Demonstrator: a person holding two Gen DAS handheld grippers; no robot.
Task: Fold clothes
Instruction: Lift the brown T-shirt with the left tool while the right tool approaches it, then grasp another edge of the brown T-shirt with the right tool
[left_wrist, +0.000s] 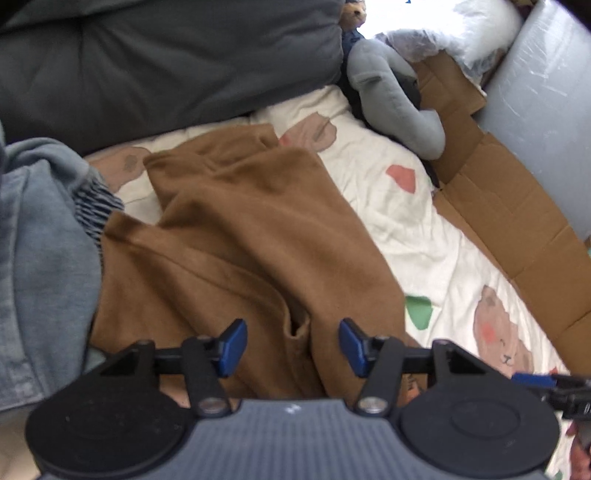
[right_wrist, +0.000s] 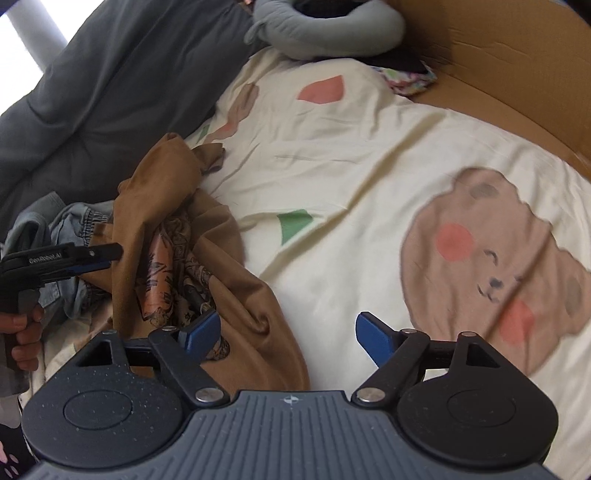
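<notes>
Bed sheet (right_wrist: 369, 177): cream, printed with bears and coloured patches; it carries everything else and has plenty of bare room on its right side for laying a garment flat.
Dark quilt (left_wrist: 166, 55): bunched along the far edge of the bed, apart from the folding.
Cardboard (left_wrist: 517, 229): a flattened sheet along the bed's right edge; I see no box, basket or drawer in either view, so nothing here holds clothes.
Brown garment (left_wrist: 240, 229): lies crumpled on the sheet, creased and rucked, with a printed patch (right_wrist: 173, 273) exposed in the right wrist view; no neat fold shows.
Denim garment (left_wrist: 40, 240): heaped just beside the brown one on its left, touching it, also unfolded.
Grey soft toy (left_wrist: 391, 96): at the head of the bed, well clear of the clothes.
Progress: early, by my judgement; no finished stack is visible and both garments remain to be done.
Left gripper (left_wrist: 293, 345): jaws parted to a middling gap over the brown cloth, with a ridge of it between them; the pads appear not to press on it, though the blur leaves some doubt.
Right gripper (right_wrist: 288, 338): jaws spread wide at the brown garment's near edge, gripping nothing.
</notes>
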